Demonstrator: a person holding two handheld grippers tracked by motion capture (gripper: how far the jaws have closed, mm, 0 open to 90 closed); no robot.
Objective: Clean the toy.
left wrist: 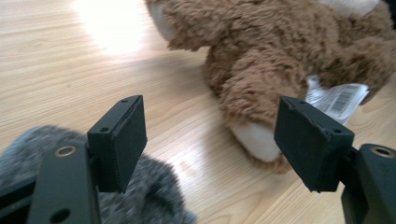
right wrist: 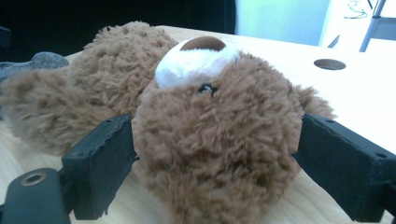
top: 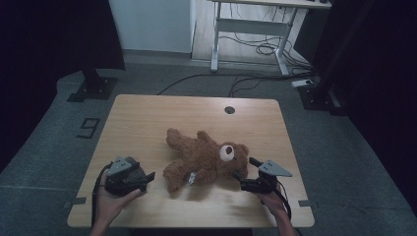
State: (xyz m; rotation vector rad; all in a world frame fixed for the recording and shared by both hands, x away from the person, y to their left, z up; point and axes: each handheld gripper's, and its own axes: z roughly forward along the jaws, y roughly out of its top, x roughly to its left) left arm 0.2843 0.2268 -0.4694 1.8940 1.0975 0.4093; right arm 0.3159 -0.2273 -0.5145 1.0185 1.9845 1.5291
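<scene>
High view: the teddy bear (top: pixel 204 160) lies mid-table (top: pixel 147 118), long axis slanting from head at my right gripper (top: pixel 247 173) to feet leftward. My left gripper (top: pixel 146 179) gapes empty; right jaws straddle the head, wide. Bare wood beyond.

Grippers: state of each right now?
Left gripper: open, empty, short of the teddy bear.
Right gripper: open, fingers flanking the bear's head, not gripping.

Light wooden rectangular table (top: pixel 147 118) with rounded corners and a round cable hole (top: pixel 229 109) near the far edge. Brown plush teddy bear (top: pixel 204 160) lies on it near the centre, white tag (left wrist: pixel 337 99) attached.
</scene>
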